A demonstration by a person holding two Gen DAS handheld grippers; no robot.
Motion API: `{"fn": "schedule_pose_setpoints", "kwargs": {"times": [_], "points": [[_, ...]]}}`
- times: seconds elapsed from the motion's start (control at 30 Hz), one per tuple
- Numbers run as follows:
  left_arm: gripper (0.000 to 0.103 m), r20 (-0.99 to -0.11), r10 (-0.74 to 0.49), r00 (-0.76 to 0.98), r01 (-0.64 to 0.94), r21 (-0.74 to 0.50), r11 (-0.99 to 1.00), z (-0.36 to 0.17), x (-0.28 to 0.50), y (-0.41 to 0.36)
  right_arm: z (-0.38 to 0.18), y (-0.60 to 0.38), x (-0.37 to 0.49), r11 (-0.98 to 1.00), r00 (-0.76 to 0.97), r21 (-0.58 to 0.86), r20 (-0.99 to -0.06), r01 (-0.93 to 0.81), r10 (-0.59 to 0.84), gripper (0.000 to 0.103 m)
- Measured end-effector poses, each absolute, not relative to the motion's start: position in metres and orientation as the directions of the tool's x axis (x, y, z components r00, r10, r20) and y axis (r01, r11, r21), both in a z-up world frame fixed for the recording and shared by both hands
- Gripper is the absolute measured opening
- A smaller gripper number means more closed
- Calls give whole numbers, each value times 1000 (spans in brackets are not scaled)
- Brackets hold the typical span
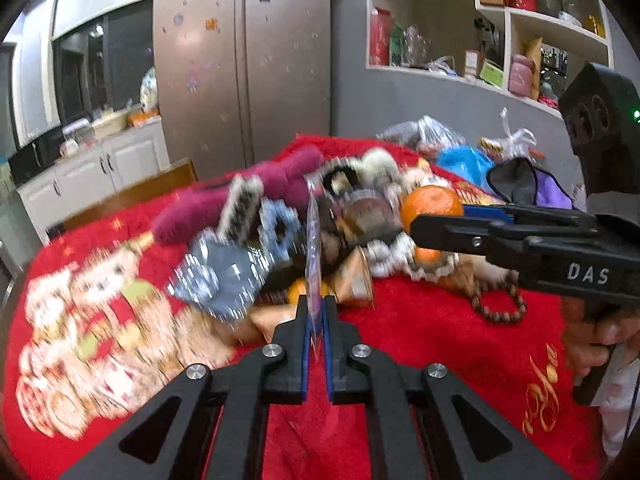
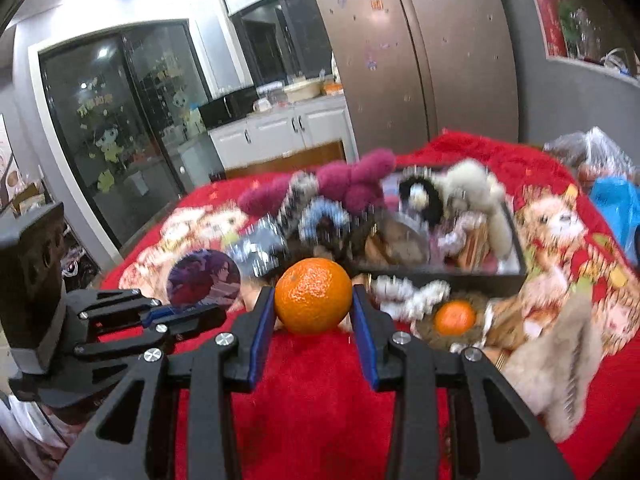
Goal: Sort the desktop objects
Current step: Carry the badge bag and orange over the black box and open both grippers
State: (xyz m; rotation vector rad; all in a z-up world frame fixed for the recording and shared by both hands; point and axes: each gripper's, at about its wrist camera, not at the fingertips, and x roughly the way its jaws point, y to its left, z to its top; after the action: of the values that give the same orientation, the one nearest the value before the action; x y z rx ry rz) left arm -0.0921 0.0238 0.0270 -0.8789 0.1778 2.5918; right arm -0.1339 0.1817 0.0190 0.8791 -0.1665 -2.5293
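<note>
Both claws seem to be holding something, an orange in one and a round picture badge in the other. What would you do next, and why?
Probably carry the orange, clamped in the right gripper, away from the pile. The tray behind is crammed with fluffy hair ties, so fruit likely belongs elsewhere. The left gripper holds the badge clear.

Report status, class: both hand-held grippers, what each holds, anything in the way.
Left hand-held gripper shut on round badge. Right hand-held gripper shut on orange. Cluttered tray and fluffy hair ties just beyond.

Left gripper [image 1: 317,312] clamps round badge [image 1: 314,252] edge-on.
</note>
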Motion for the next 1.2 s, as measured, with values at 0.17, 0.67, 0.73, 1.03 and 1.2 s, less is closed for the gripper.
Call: {"fn": "schedule_pose_setpoints", "kwargs": {"times": [0.17,0.67,0.73,1.03,1.2], "points": [[5,-583,375,-720,-417,-68,-906,68,-131,25,63,176,-154,-942,-784,76,-534,328,-317,38],[5,-669,359,-651,-447,-45,-894,38,-214,70,36,200,-258,-939,-731,175,-591,297,-341,38],[5,-666,366,-650,-466,-32,-884,31,-214,73,22,199,-269,-944,-715,154,-620,293,-323,38],[5,-708,377,-597,-476,-66,-877,6,-226,76,-11,197,-279,-947,-671,155,-674,280,-309,38],[5,-712,376,-593,-474,-69,-878,7,-226,74,-11,197,-279,-946,-669,160,-675,281,-313,38]]}}
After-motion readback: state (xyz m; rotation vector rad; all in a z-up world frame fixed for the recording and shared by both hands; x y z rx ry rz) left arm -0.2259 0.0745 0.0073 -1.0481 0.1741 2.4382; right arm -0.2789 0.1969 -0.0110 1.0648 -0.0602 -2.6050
